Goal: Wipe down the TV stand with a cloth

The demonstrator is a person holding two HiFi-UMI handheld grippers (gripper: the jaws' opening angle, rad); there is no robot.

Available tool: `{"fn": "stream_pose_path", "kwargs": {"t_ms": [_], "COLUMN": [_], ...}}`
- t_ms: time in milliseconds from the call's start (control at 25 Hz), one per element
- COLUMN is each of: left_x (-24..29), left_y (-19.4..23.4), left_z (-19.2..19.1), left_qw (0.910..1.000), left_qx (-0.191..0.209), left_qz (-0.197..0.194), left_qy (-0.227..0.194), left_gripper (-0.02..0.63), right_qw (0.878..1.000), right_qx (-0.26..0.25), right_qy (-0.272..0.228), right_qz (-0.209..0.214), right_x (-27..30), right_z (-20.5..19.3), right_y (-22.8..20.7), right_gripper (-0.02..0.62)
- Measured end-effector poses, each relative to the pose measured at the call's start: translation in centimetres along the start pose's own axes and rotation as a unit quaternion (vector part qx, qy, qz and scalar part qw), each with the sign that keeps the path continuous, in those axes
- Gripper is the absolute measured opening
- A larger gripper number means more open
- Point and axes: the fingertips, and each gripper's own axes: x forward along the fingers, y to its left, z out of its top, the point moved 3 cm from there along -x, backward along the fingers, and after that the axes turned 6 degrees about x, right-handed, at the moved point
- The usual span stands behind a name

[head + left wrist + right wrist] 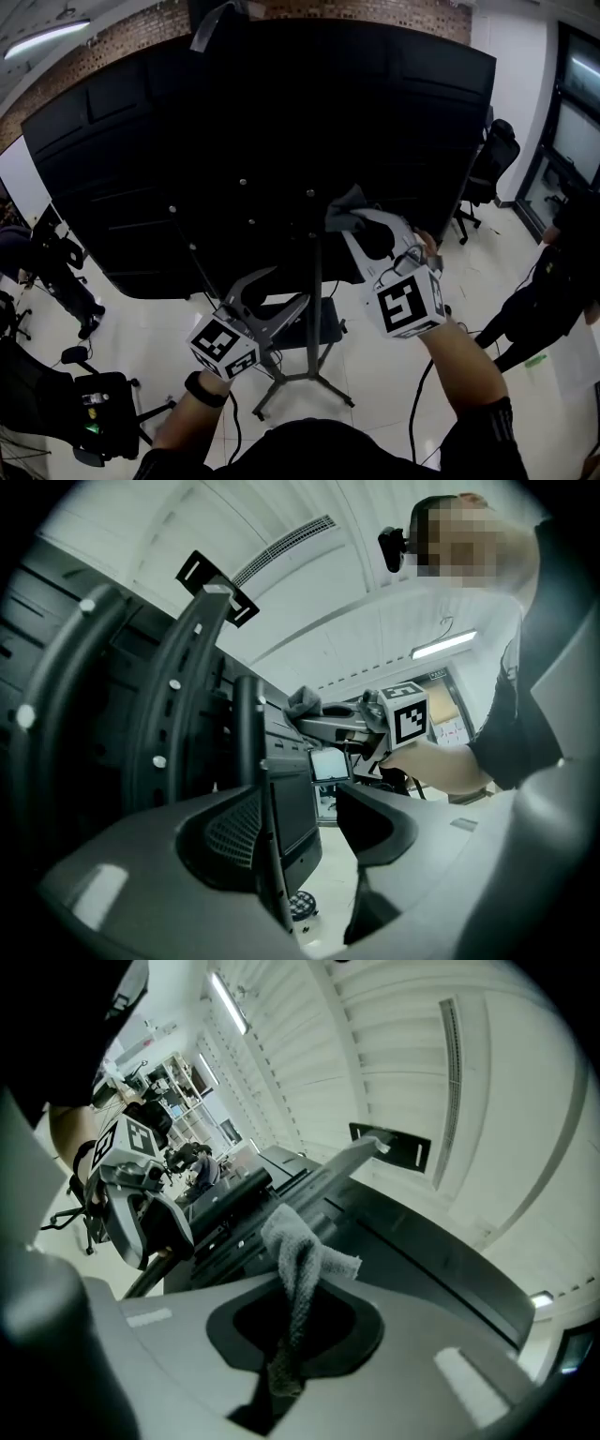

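Grey cloth (295,1260) is hanging thinly pinched in my right gripper (364,228), risking slipping on the TV stand (315,309); my left gripper (281,292) is gaping open.

Right arm is reaching forward and up, bare forearm (462,361) extending from a dark sleeve (480,433), and the right gripper (361,225) is holding its jaws closed on a grey cloth (296,1258), marker cube (409,305) facing the head camera. Left forearm (186,419), wearing a dark wristband (206,389), is staying lower and nearer the body. The left gripper (281,291) is pointing up and forward with its jaws standing apart, a thin upright bar (247,724) sitting in the gap.
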Motion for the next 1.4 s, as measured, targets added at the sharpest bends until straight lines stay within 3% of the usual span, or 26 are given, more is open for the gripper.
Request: {"fn": "stream_pose_path", "kwargs": {"t_ms": [320,680,1040,1400], "left_x": [-11.1,-22.7,-29.4,-30.8], "left_y": [6.9,13.8,19.5,22.9], "left_z": [1.6,0.9,0.0,0.7], "left_qw": [0.9986,0.9955,0.9916,0.9898], "left_qx": [0.015,0.015,0.016,0.013], "left_qz": [0.05,0.093,0.128,0.141], "left_qy": [-0.012,-0.01,0.004,-0.011], "left_gripper": [0.272,0.272,0.272,0.272], "right_qw": [0.998,0.989,0.981,0.962], "right_qx": [-0.032,-0.117,-0.152,-0.253], "right_qy": [-0.049,-0.06,-0.041,0.021], "right_qz": [0.027,0.072,0.117,0.101], "right_x": [6.8,15.0,24.1,30.5], "right_z": [11.1,21.5,25.2,26.2], "right_y": [8.0,18.8,25.3,27.7], "right_gripper": [0.023,0.023,0.023,0.023]}}
